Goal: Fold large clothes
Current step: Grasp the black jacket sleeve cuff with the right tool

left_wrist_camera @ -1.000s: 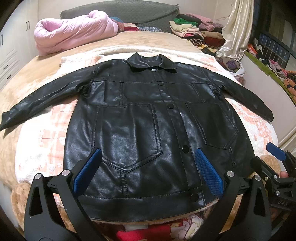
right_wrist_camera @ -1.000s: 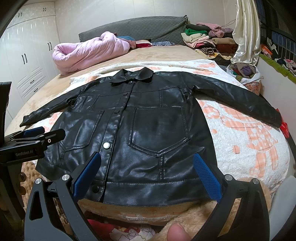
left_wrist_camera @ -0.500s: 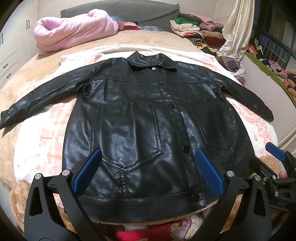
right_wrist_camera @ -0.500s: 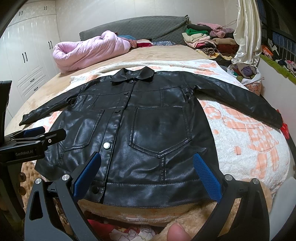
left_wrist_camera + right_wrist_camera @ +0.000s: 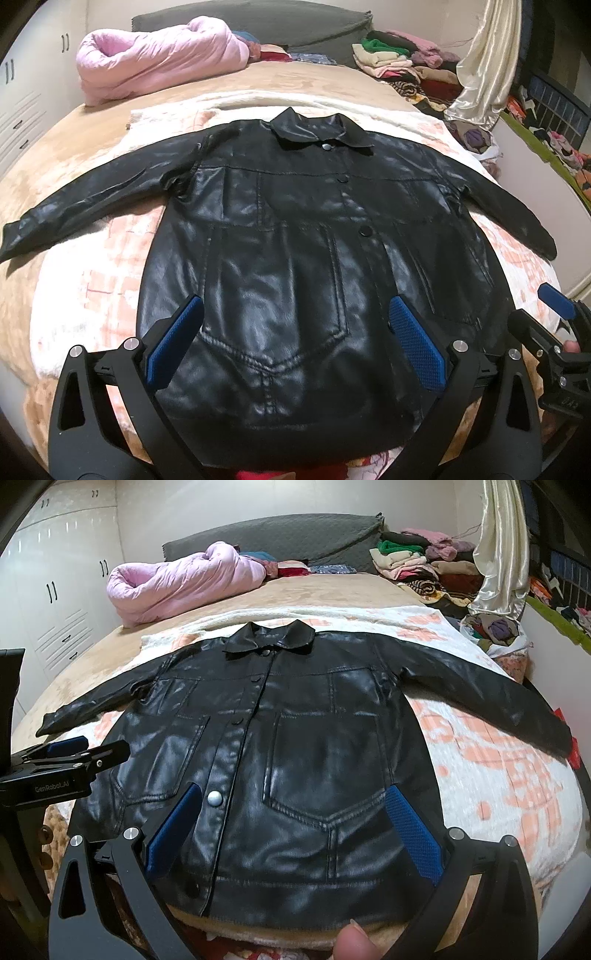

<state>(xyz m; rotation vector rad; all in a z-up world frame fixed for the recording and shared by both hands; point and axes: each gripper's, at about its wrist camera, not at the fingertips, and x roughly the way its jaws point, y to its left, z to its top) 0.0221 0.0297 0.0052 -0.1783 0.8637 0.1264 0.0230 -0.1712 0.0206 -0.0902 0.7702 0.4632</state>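
Bed with pink quilt, clothes pile; black jacket flat; left claw, right claw both spread.

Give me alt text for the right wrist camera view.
A black leather jacket lies flat, front up, sleeves spread, on a blanket-covered bed. The right gripper hovers over its hem, jaws open, holding nothing.

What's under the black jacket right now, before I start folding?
The black jacket lies flat, front up, on a white blanket with orange patches, spread over a tan bedcover. Whatever lies directly beneath the jacket's body is covered and cannot be seen.
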